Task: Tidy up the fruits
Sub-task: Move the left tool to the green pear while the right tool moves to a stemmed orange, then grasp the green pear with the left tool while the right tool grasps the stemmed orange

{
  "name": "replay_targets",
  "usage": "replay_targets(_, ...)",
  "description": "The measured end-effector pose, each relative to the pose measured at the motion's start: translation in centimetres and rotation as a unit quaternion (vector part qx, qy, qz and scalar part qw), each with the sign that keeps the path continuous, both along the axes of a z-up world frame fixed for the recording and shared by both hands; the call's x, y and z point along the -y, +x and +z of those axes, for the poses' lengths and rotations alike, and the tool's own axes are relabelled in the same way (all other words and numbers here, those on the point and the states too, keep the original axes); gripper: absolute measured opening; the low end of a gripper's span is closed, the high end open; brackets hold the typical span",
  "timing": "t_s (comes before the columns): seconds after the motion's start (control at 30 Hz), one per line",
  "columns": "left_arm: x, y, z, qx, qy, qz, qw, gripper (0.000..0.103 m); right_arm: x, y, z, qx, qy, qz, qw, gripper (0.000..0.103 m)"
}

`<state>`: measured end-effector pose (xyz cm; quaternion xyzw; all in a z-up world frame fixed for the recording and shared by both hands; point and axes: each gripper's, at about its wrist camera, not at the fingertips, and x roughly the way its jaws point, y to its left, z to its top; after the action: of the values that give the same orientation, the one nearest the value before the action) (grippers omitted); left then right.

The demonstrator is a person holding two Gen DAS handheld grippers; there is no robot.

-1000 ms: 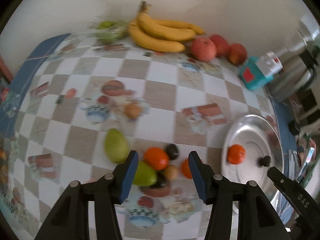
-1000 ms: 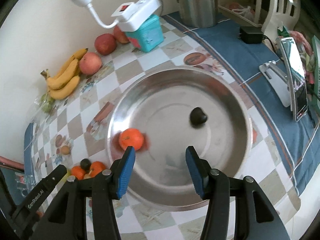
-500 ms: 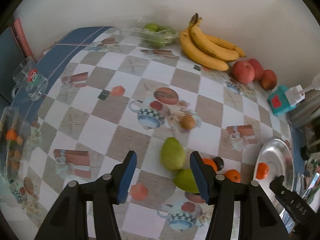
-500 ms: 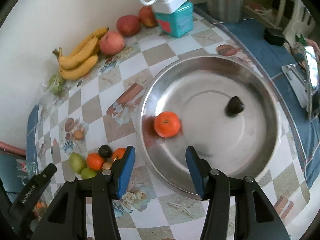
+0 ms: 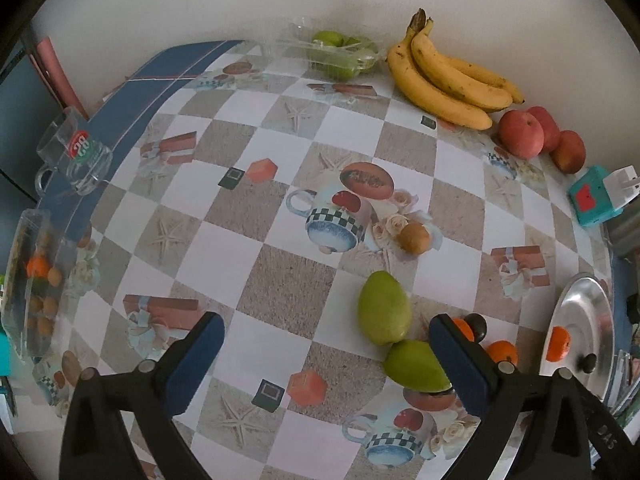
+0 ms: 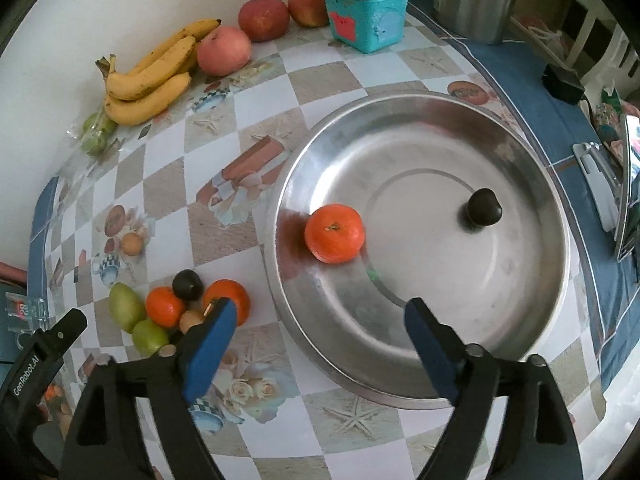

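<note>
Blue-padded left gripper, right gripper angled steeply down, just opened, seemingly empty.

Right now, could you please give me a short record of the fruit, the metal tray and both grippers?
tray contents: one orange and one dark fruit in the metal tray
loose pile: two green mangoes, two oranges, another dark fruit, beside the tray
by wall: bananas, red apples
left gripper: jaws just opened wide, nothing between the pads
right gripper: jaws just opened wide, empty, above the tray's near rim
</note>
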<state>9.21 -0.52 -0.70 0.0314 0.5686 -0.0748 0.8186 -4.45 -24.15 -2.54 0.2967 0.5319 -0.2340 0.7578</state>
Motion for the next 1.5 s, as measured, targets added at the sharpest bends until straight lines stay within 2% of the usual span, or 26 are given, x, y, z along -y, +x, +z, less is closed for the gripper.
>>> replay_targets(0.17, 0.1, 0.0, -0.1, 0.0, 0.005, 0.0, 1.0, 0.103, -0.2, 0.1, 1.1, 0.021, -0.024, 0.002, 1.0, 0.094)
replay_targets(0.33, 0.3, 0.0, 0.1, 0.004, 0.007, -0.004, 1.0, 0.103, -0.8, 0.6, 1.9, 0.051, -0.027, 0.019, 0.998, 0.095)
replay_targets(0.5, 0.1, 0.2, 0.0, 0.005, 0.004, -0.003, 1.0, 0.103, -1.8, 1.6, 0.6, 0.038, -0.006, 0.041, 0.998, 0.095)
replay_targets(0.87, -0.8, 1.3, -0.4, 0.014, -0.009, 0.009, 0.9998, 0.103, -4.8, 3.4, 0.2, 0.063, 0.014, 0.098, 0.993, 0.095)
replay_targets(0.97, -0.9, 1.5, -0.7, 0.003, -0.026, 0.006, 0.9996, 0.103, -4.7, 3.5, 0.5, 0.077, 0.003, 0.089, 0.993, 0.095)
replay_targets(1.17, -0.1, 1.7, -0.7, 0.017, -0.025, -0.012, 0.9995, 0.103, -5.1, 3.8, 1.2, 0.101, -0.026, 0.105, 0.989, 0.095)
replay_targets(1.23, -0.1, 2.0, -0.5, 0.022, -0.036, -0.01, 0.999, 0.103, -5.1, 4.0, 1.1, 0.102, -0.033, 0.106, 0.989, 0.092)
replay_targets(1.3, -0.2, 2.1, -0.5, 0.025, -0.044, -0.01, 0.9987, 0.102, -5.3, 4.2, 0.9, 0.099, -0.037, 0.114, 0.988, 0.081)
replay_targets(1.37, -0.1, 2.3, -0.5, 0.024, -0.055, -0.012, 0.9981, 0.101, -5.5, 4.3, 0.7, 0.099, -0.037, 0.12, 0.987, 0.075)
replay_targets(1.43, 0.2, 2.3, -0.6, 0.022, -0.065, -0.016, 0.9975, 0.099, -5.5, 4.5, 0.4, 0.094, -0.034, 0.124, 0.987, 0.074)
replay_targets(1.5, 0.5, 2.3, -0.9, 0.018, -0.07, -0.021, 0.9972, 0.094, -5.5, 4.5, 0.1, 0.091, -0.032, 0.126, 0.987, 0.064)
